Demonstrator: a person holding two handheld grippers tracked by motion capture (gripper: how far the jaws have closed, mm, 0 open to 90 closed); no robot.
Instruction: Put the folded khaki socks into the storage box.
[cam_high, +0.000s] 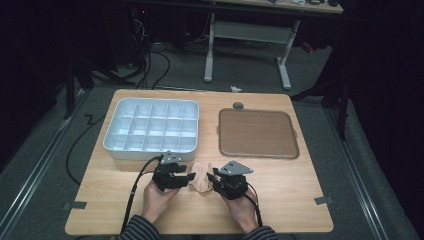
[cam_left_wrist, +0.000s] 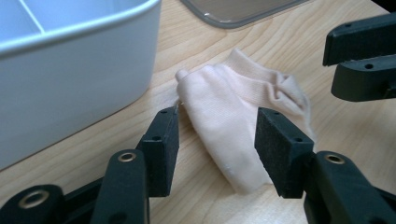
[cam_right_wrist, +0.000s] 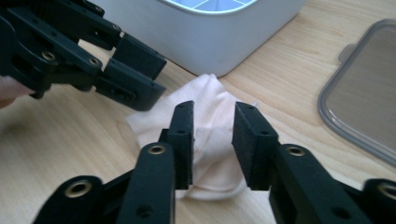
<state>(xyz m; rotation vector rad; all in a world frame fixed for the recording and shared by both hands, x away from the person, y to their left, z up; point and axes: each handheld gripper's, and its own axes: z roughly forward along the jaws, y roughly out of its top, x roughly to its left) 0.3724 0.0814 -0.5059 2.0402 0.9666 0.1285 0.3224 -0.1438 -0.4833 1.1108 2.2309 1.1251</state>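
A small pale pink cloth lies crumpled on the wooden table between my two grippers. My left gripper points right at it, and its jaws stand open with the cloth lying loose between and beyond the pads. My right gripper points left at it; its jaws are open too, just above the cloth without pressing on it. The left gripper view has the right gripper at its upper right, and the right gripper view has the left gripper at its upper left.
A white compartment box stands just behind the cloth at the left, its wall close to the left gripper. A brown lid with a grey rim lies at the back right. The table's front edge is near the person's forearms.
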